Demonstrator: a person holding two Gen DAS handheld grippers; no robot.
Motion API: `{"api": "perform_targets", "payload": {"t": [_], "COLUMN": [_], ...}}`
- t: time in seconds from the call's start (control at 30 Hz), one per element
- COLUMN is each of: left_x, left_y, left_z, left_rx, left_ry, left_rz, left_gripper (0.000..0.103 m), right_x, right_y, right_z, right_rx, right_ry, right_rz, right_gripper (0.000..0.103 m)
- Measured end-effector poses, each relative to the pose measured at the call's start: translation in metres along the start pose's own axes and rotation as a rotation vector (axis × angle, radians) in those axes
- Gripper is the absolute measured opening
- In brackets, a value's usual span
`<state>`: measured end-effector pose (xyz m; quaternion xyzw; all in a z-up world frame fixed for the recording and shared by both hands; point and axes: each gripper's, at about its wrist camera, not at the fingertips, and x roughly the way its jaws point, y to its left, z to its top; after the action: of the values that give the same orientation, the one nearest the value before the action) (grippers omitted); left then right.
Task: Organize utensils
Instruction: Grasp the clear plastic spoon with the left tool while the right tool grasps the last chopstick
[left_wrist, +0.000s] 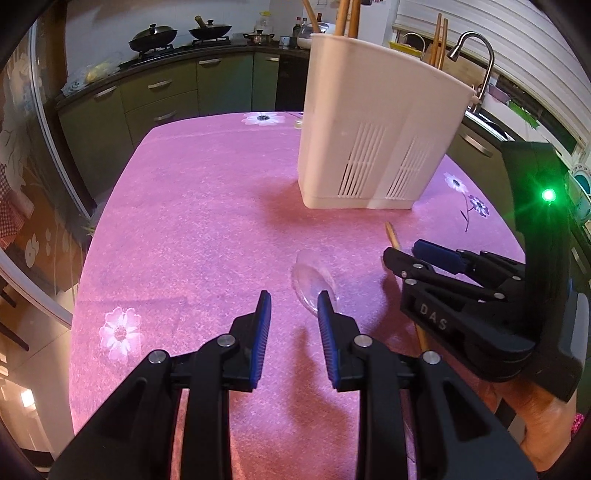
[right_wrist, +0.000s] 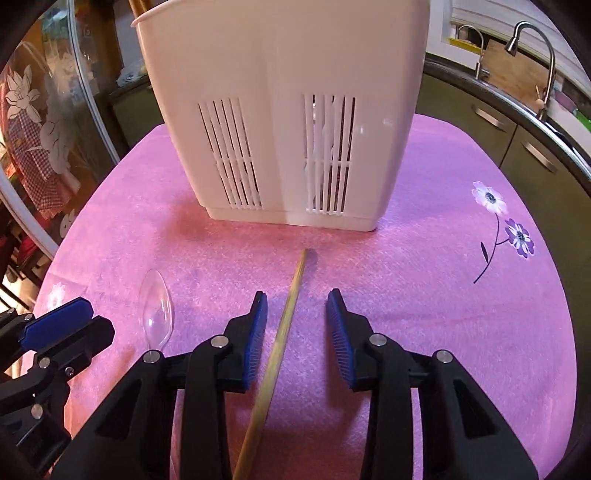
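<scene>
A white slotted utensil holder stands upright on the pink floral tablecloth, with wooden sticks poking out of its top. One bamboo chopstick lies on the cloth, pointing at the holder. It runs between the pads of my right gripper, which is open and does not touch it. A clear plastic spoon lies bowl-up just past my left gripper, beside its right fingertip. That gripper is open with nothing between its pads.
Green kitchen cabinets with woks on a stove run along the back. A sink faucet stands at the right. A glass door with etched flowers is at the left. The table's edges fall away on both sides.
</scene>
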<state>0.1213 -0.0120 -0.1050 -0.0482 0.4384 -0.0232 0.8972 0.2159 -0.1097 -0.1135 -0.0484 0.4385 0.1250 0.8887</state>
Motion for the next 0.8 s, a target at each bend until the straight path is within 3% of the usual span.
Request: {"api": "perform_targets", "payload": {"t": [0.1, 0.23, 0.4, 0.67, 0.73, 0.8], "left_x": [0.000, -0.001, 0.003, 0.020, 0.021, 0.023], "left_y": [-0.001, 0.003, 0.011, 0.006, -0.008, -0.021], "left_z": [0.000, 0.001, 0.002, 0.005, 0.006, 0.007], "left_rx": [0.001, -0.008, -0.029, -0.046, -0.019, 0.008], "left_ry": [0.001, -0.003, 0.031, 0.078, 0.079, 0.078], "left_rz": [-0.002, 0.003, 0.009, -0.020, -0.014, 0.036], "left_gripper": [0.025, 0.025, 0.025, 0.025, 0.031, 0.050], "right_x": [0.000, -0.001, -0.009, -0.061, -0.068, -0.075], "right_y": [0.004, 0.011, -0.012, -0.068, -0.079, -0.091], "right_z": [-0.002, -0.003, -0.002, -0.001, 0.000, 0.000], "right_rx": [-0.003, -0.027, 0.040, 0.165, 0.185, 0.200], "right_ry": [-0.006, -0.009, -0.009, -0.124, -0.138, -0.148], "right_rz": [-0.018, -0.016, 0.036, 0.075, 0.077, 0.082], "right_gripper": [0.033, 0.009, 0.006, 0.006, 0.006, 0.006]}}
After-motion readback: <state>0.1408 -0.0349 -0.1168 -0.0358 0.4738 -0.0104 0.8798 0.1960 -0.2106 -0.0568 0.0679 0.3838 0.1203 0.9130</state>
